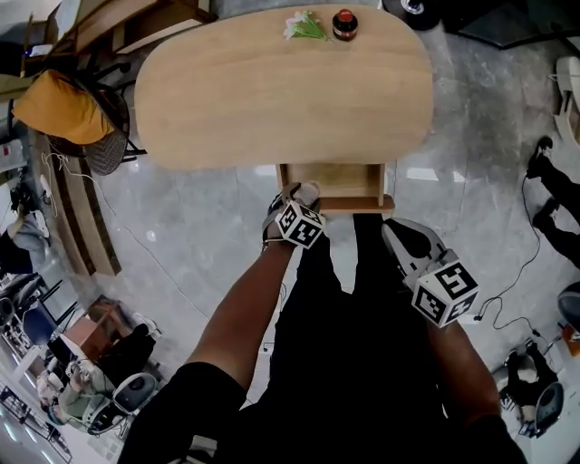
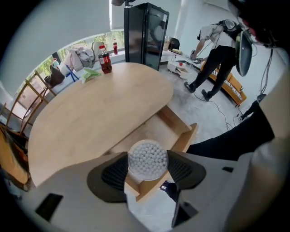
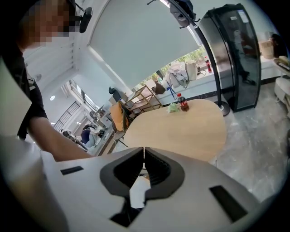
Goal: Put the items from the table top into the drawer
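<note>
Head view, contents as seen.

- Table (image 1: 272, 100): oval top of pale wood, bare except at its far edge.
- Cola bottle (image 1: 344, 24), red cap, upright at the far edge. Also in the left gripper view (image 2: 105, 60) and the right gripper view (image 3: 182, 102).
- Green-and-white bundle (image 1: 304, 25), lying just left of the bottle; what it is cannot be told.
- Drawer (image 1: 373, 186): pale wood, pulled out from the table's near edge, inside bare.
- Left gripper (image 1: 294, 194): pointing steeply down at the drawer's near left corner, pads clenched on either side of a white beaded ball (image 2: 147, 156). The ball hangs over the drawer's front corner.
- Right gripper (image 1: 405, 237): near right of the drawer, over the person's dark trousers. Its jaws are pressed together with nothing between them (image 3: 144, 165).
- Floor (image 1: 199, 227): polished grey stone, glossy, with a cable (image 1: 507, 304) trailing at right.
- Chair (image 1: 59, 107): wooden frame, orange cushion, left of the table.
- Fridge (image 2: 145, 31): tall, black, glass-fronted, beyond the table's far end.
- Person (image 2: 217, 50): bent over, far right in the left gripper view.
</note>
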A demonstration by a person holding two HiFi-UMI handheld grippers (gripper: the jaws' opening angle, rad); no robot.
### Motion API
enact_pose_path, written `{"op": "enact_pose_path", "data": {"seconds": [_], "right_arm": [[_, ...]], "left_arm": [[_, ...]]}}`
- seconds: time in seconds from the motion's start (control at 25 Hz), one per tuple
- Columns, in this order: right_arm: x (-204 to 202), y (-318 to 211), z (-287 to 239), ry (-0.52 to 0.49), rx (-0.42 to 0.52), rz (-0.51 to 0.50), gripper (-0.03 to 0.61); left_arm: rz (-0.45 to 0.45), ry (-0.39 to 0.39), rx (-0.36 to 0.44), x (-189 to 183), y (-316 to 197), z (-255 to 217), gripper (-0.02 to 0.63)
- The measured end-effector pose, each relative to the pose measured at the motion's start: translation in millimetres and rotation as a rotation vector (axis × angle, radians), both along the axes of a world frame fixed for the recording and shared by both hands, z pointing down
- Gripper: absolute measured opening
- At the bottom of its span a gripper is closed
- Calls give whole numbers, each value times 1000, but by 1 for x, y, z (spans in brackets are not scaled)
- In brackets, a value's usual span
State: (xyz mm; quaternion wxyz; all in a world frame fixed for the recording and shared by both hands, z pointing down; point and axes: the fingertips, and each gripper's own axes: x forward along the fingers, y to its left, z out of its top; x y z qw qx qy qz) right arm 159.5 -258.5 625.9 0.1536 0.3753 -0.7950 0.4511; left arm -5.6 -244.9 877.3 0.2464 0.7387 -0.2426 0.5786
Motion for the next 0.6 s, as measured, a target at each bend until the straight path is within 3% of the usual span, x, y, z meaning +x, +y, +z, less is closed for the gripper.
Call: {"op": "enact_pose_path", "data": {"seconds": [0.2, 0.6], "right_arm": [[-7, 9, 13, 39, -54, -55, 5], [-9, 13, 33, 61, -136, -123, 5]], "left_arm": [[-116, -13, -33, 2, 5, 46, 270], [-109, -88, 27, 17, -24, 106, 270]]}}
